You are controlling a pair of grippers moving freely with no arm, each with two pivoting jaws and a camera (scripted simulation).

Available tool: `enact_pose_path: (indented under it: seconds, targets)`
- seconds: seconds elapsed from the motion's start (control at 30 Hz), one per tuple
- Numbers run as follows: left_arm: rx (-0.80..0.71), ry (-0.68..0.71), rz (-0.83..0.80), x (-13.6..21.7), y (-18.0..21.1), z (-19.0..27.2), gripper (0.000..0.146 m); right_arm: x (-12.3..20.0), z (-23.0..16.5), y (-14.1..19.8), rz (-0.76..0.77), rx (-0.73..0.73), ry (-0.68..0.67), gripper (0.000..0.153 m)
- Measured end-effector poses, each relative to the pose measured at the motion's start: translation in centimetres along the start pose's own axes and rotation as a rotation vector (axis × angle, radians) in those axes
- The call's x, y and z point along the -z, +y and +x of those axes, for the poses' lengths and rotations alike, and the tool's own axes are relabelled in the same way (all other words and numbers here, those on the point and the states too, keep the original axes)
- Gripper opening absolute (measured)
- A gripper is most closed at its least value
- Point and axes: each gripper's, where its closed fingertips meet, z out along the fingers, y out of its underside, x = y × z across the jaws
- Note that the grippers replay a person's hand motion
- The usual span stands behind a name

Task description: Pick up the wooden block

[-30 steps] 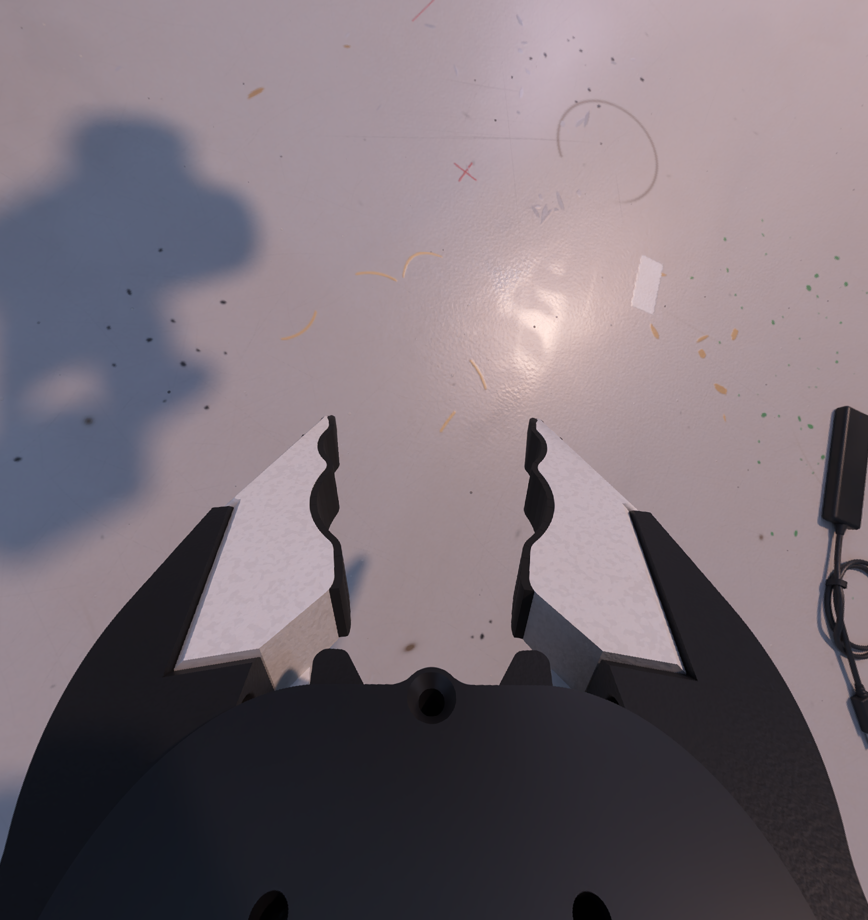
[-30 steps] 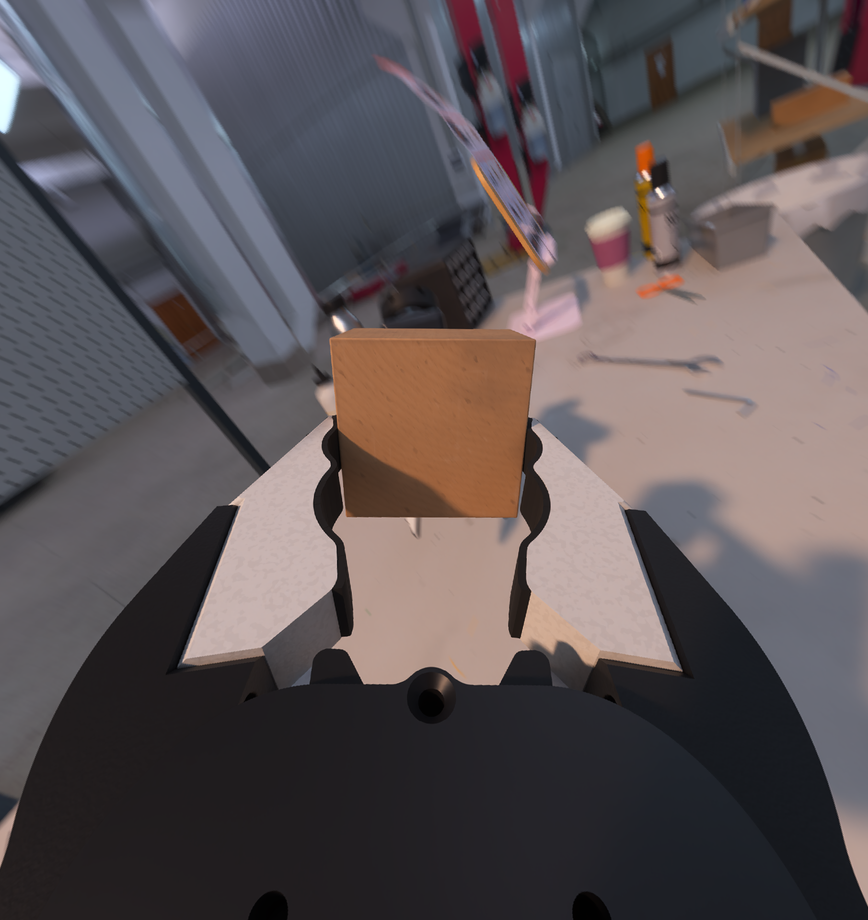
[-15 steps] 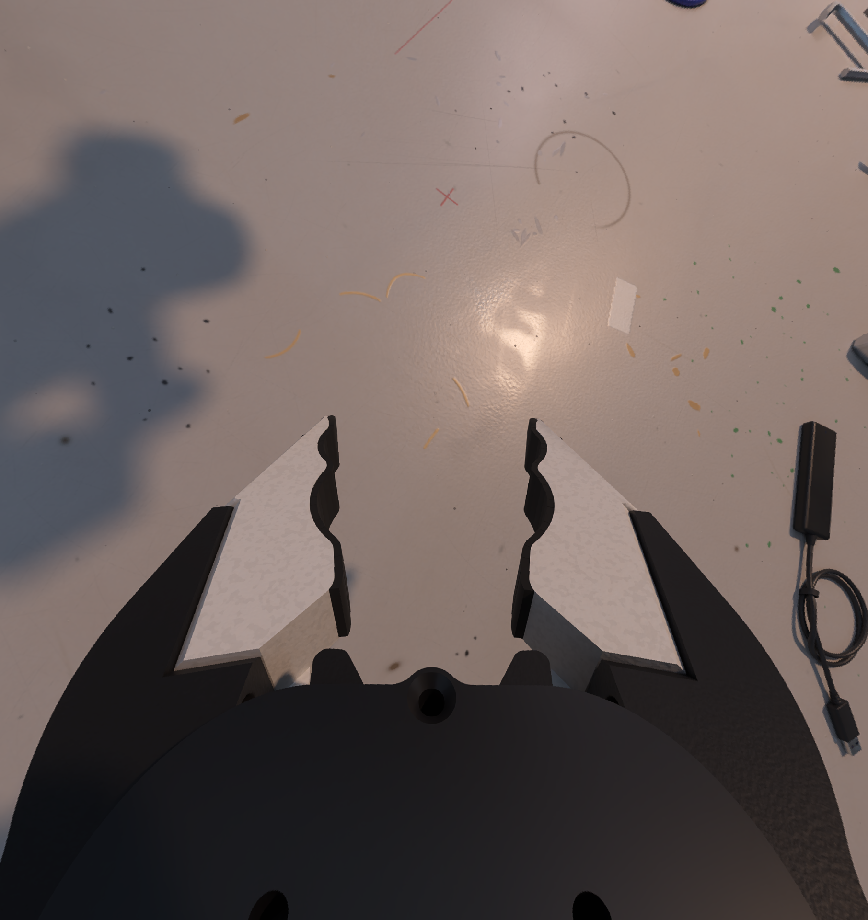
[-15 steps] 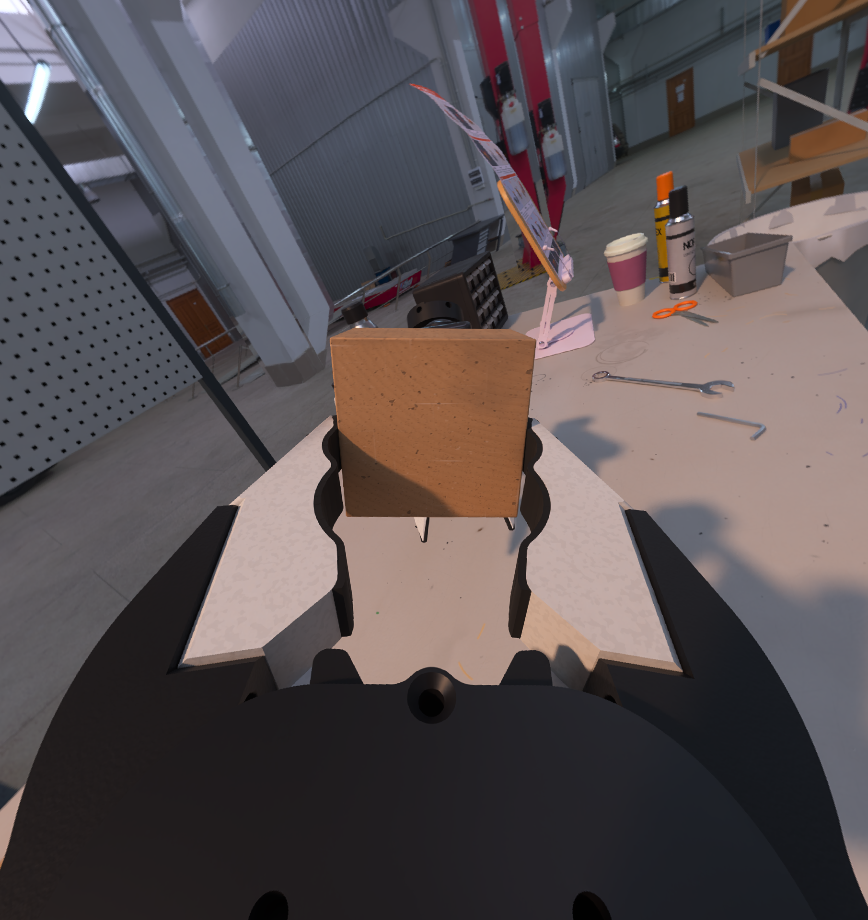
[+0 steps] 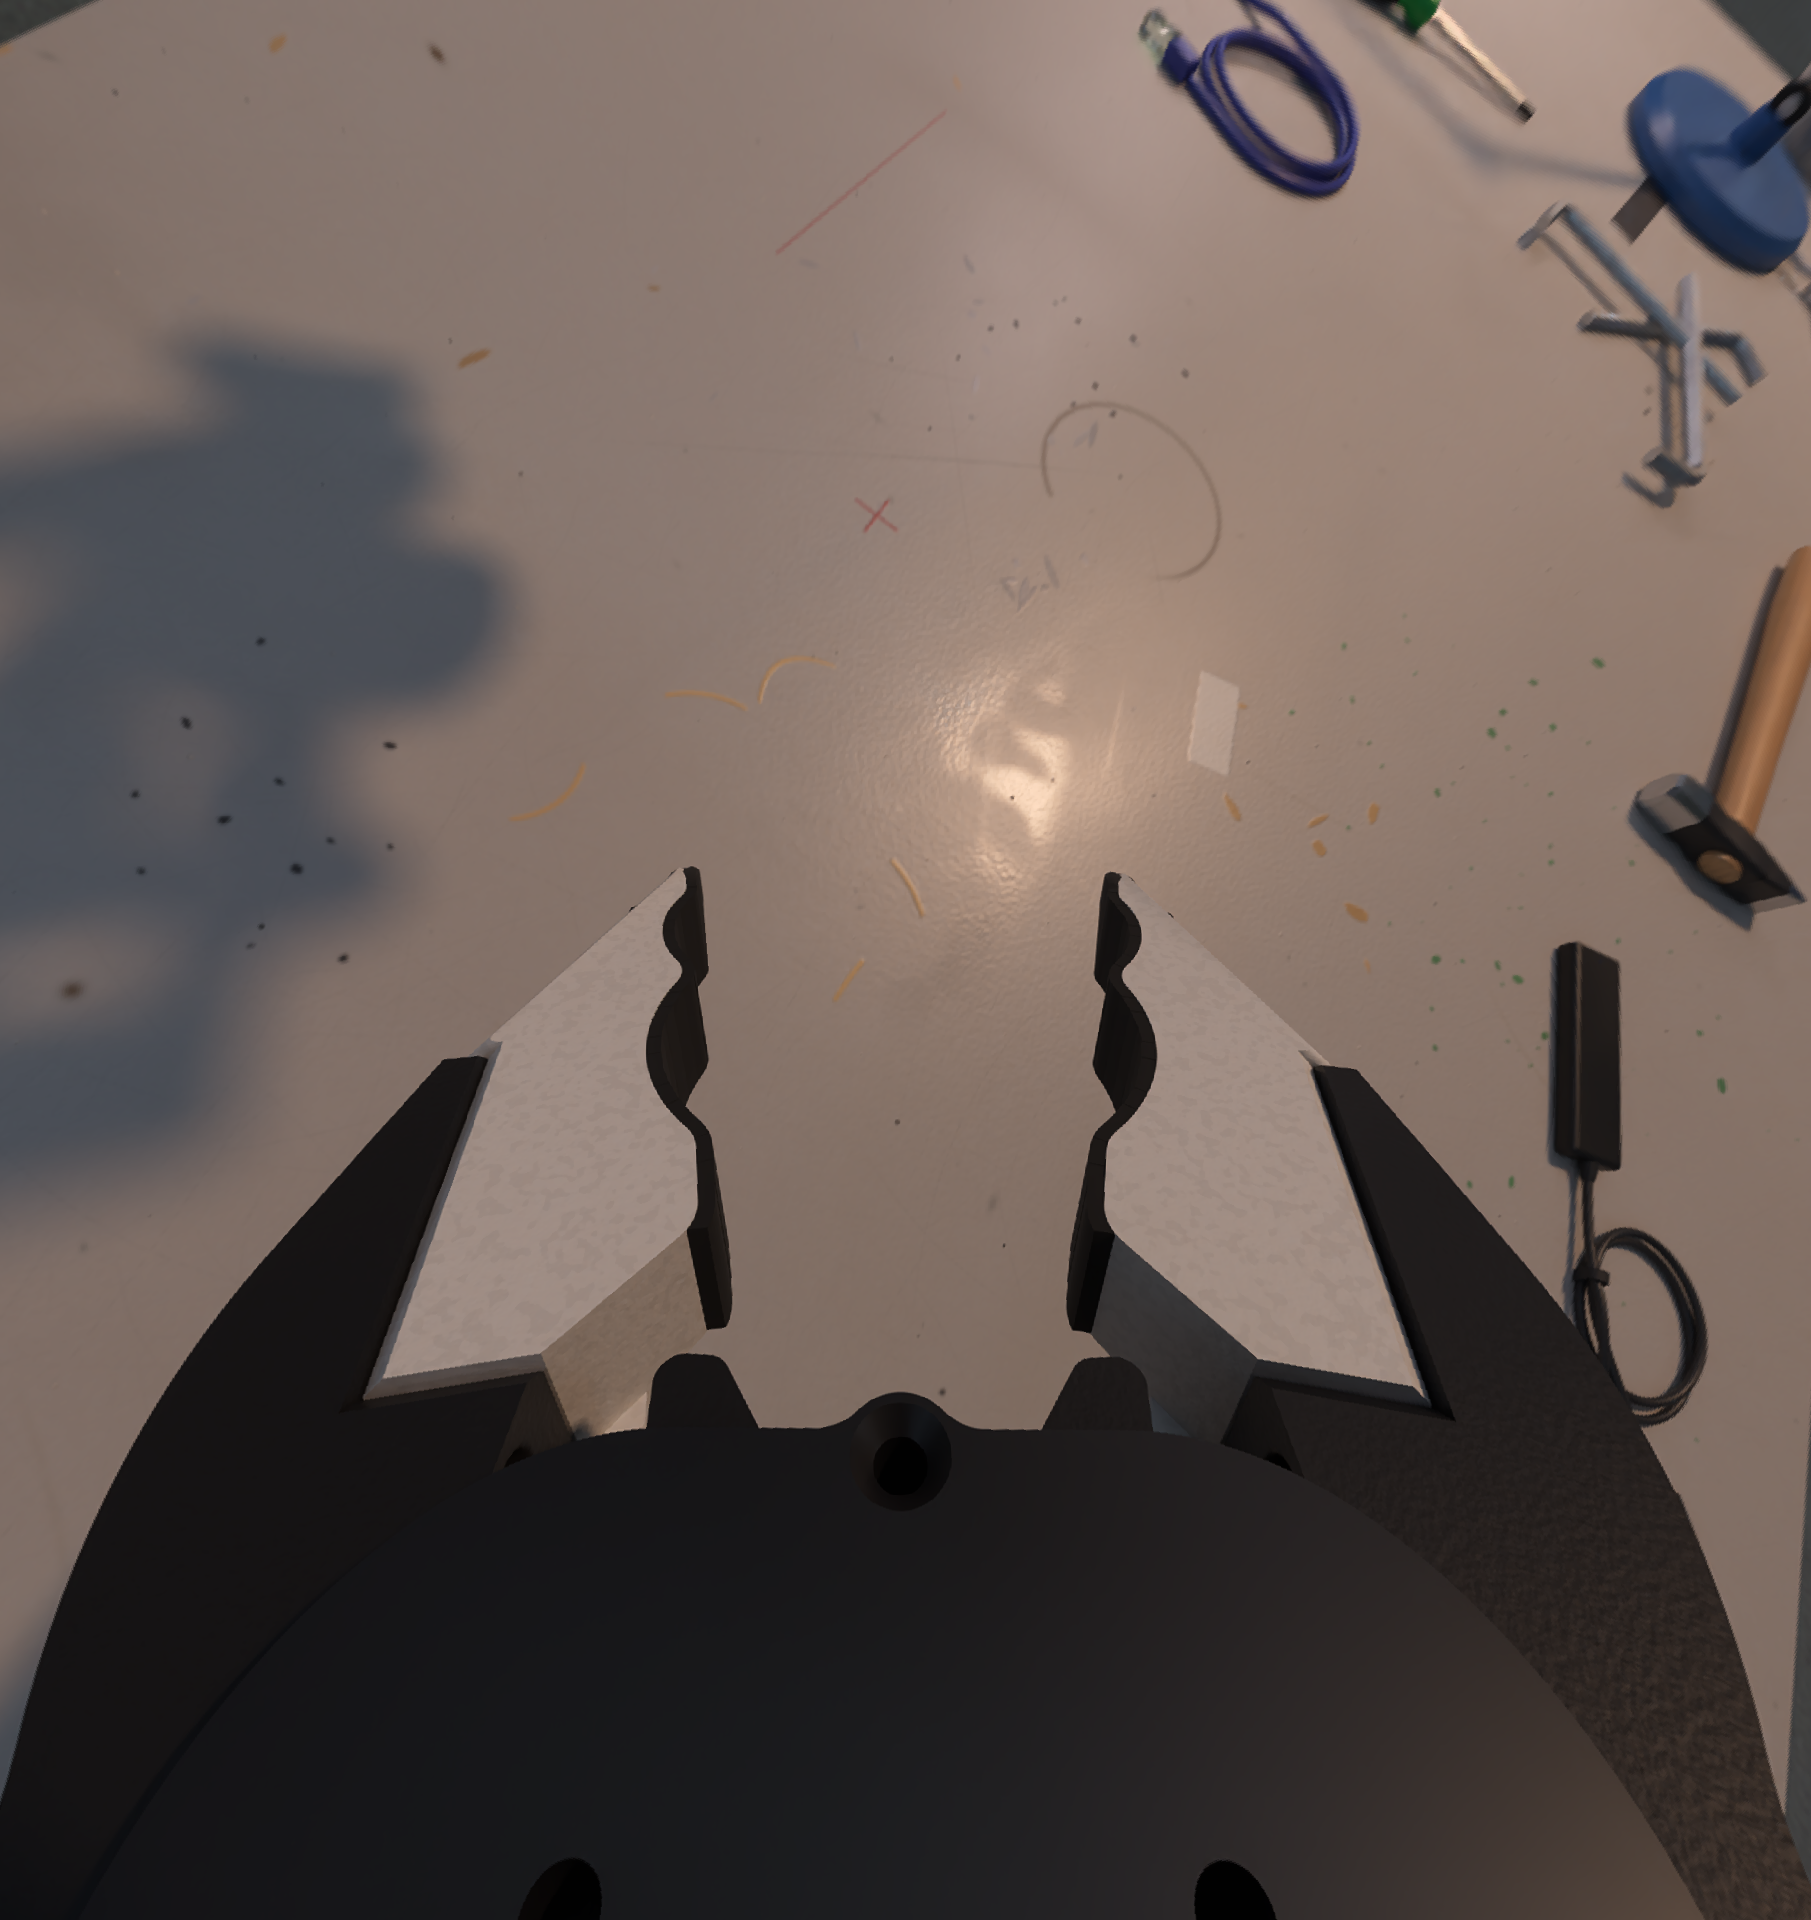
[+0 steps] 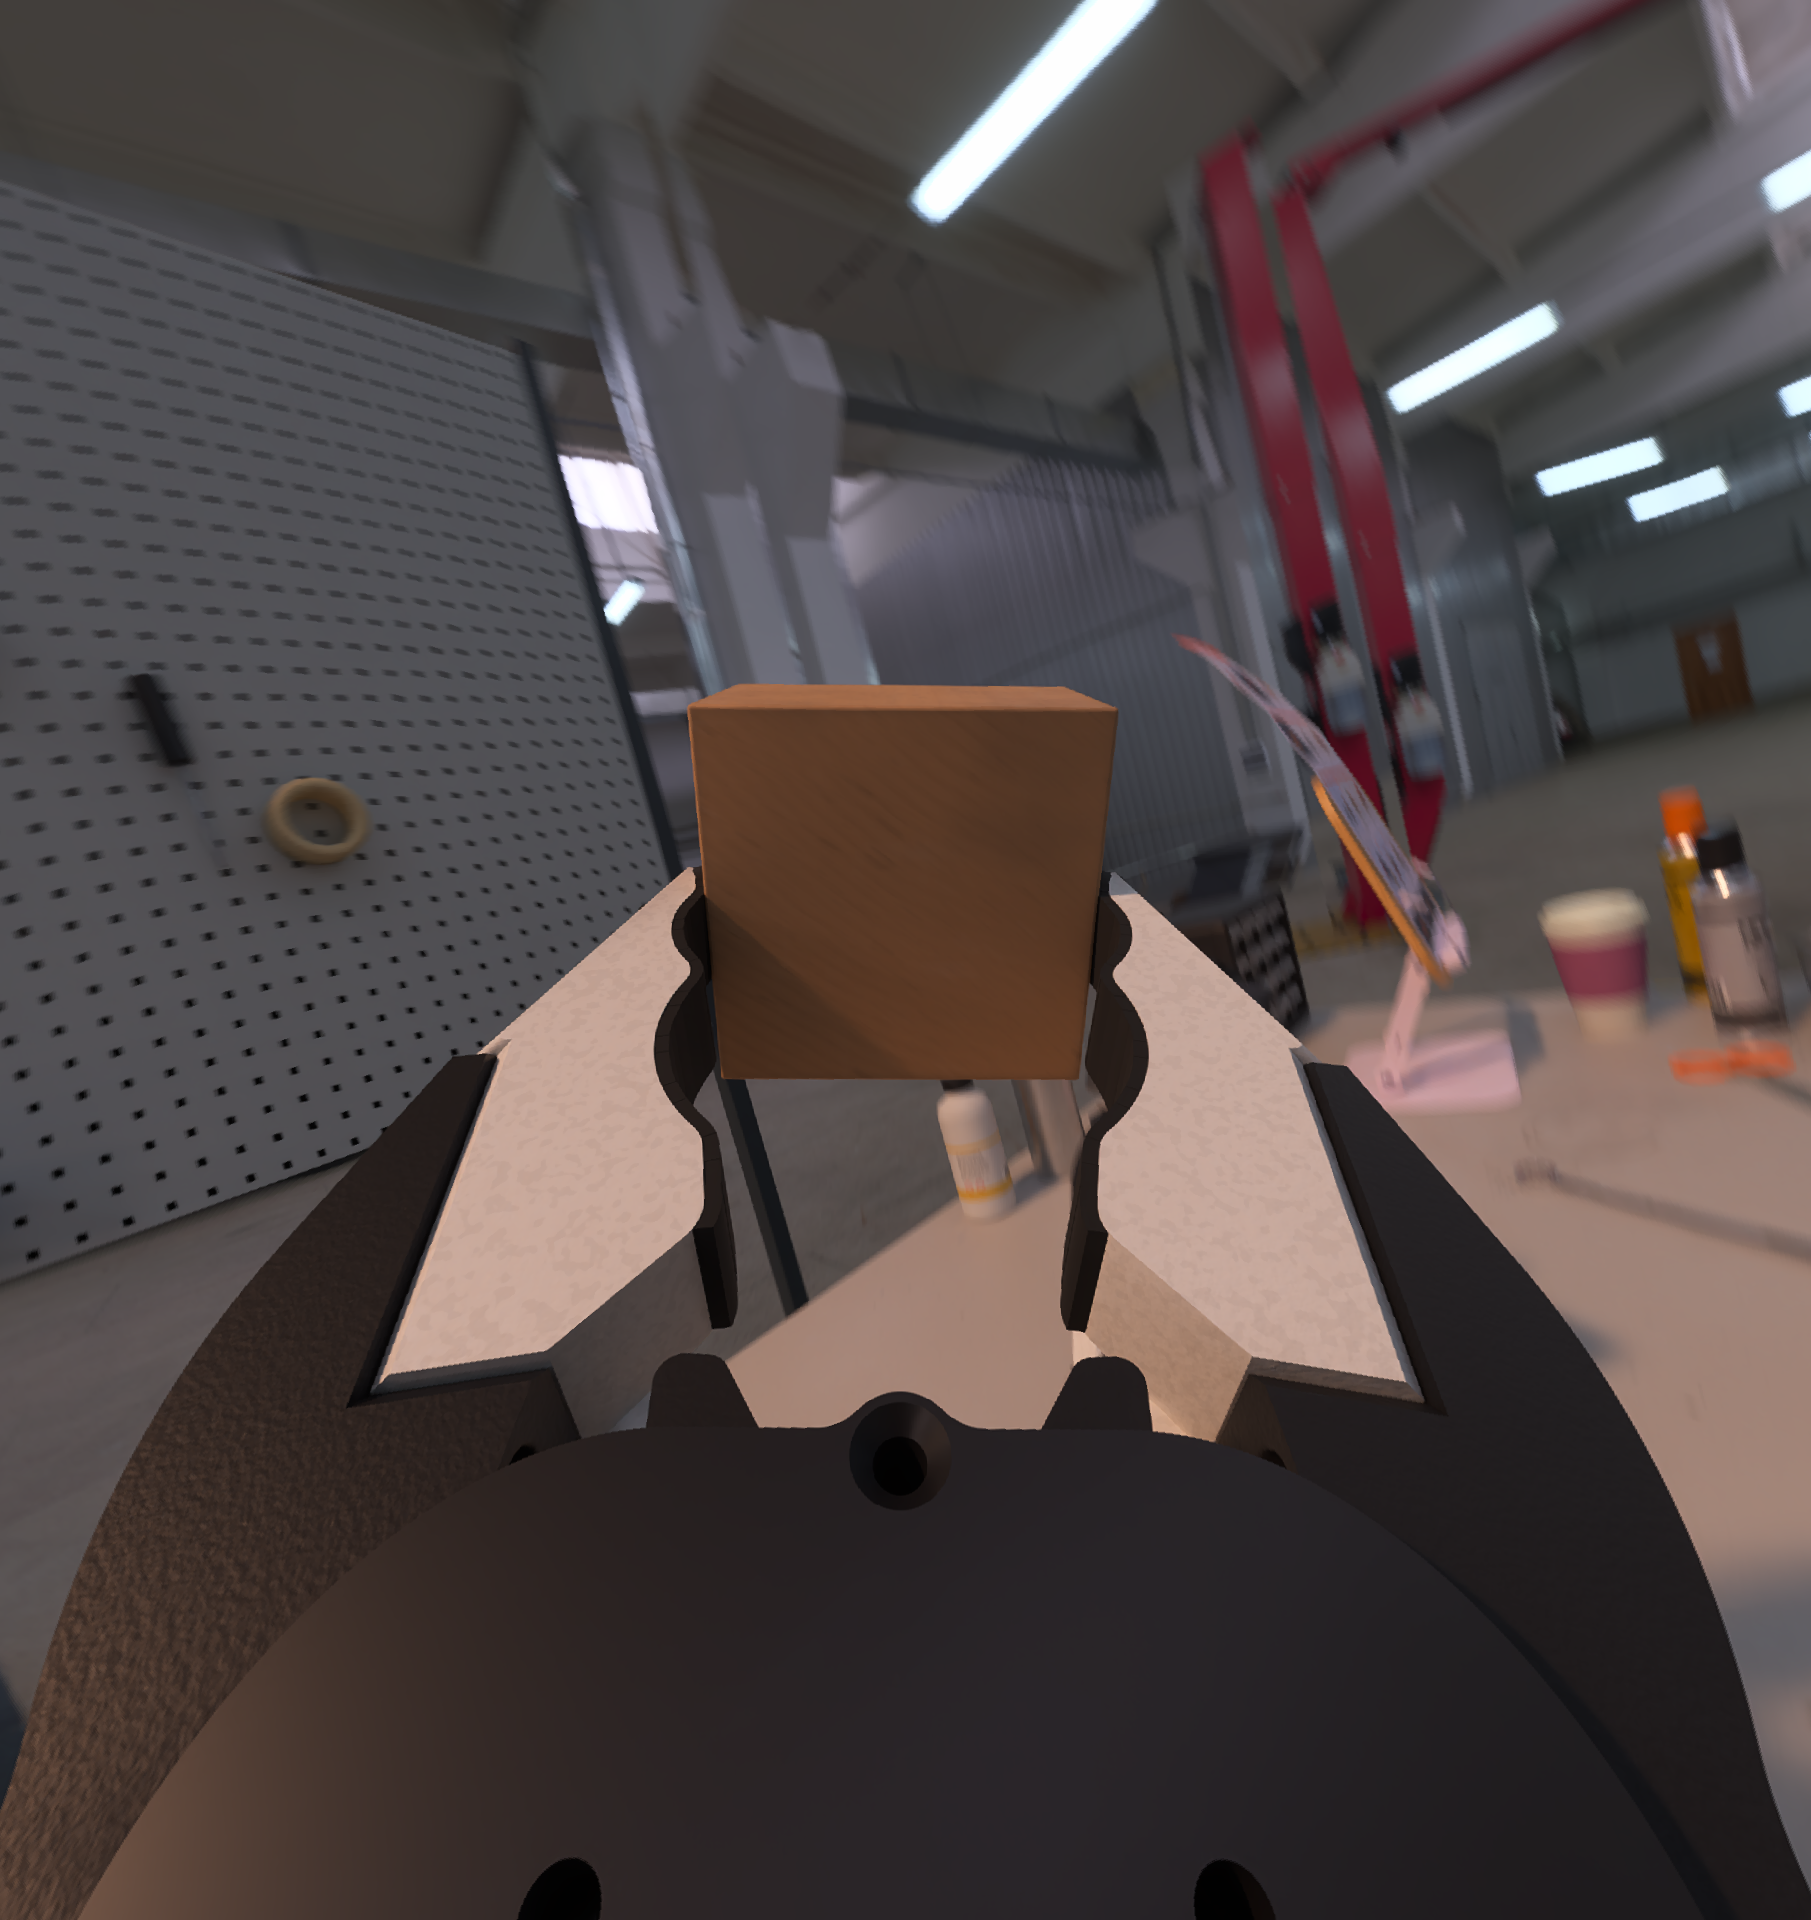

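Observation:
The wooden block (image 6: 896,883) is a plain brown cube held between the fingertips of my right gripper (image 6: 899,894), which is shut on it. The block is in the air, well above the table (image 6: 1659,1299), and the gripper points nearly level toward a hall. My left gripper (image 5: 899,883) is open and empty. It looks down from above at the bare pale table top (image 5: 672,416). The block does not show in the left wrist view.
In the left wrist view a hammer (image 5: 1758,727), a black adapter with cable (image 5: 1587,1070), metal brackets (image 5: 1670,343), a blue cable (image 5: 1275,94) and a blue lamp base (image 5: 1722,166) lie along the table's right side. In the right wrist view a pegboard (image 6: 257,675) stands left; a cup (image 6: 1597,956), spray cans (image 6: 1711,914) and a white bottle (image 6: 974,1143) stand on the table.
My right gripper has tilted up and risen with the block; the view now shows the hall's ceiling. My left gripper has moved up away from the table, so more tools show at the right.

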Motion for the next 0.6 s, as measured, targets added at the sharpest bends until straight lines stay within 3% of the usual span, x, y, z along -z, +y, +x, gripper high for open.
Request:
enact_pose_path:
  seconds: [0.07, 0.13, 0.33, 0.47, 0.6]
  targets:
    - [0.006, 0.017, 0.021, 0.1, -0.4, 0.2, 0.076, 0.1, -1.0, -1.4, 0.040, 0.042, -0.024, 0.072]
    - [0.010, 0.028, 0.028, 0.0, -0.6, 0.3, 0.076, 0.2, 0.0, -0.5, 0.010, -0.030, 0.020, 0.072]
    - [0.002, 0.029, 0.025, 0.0, -1.1, 0.4, 0.076, 0.2, 5.7, 10.5, -0.641, 0.073, 0.387, 0.072]
    - [-0.026, 0.003, 0.004, 0.1, -2.0, 0.8, 0.076, 0.2, 7.6, 15.2, -0.969, 0.166, 0.469, 0.072]
    - [-0.056, 0.003, 0.008, 0.2, -3.2, 1.5, 0.076, -0.2, 8.3, 17.4, -1.093, 0.160, 0.444, 0.072]
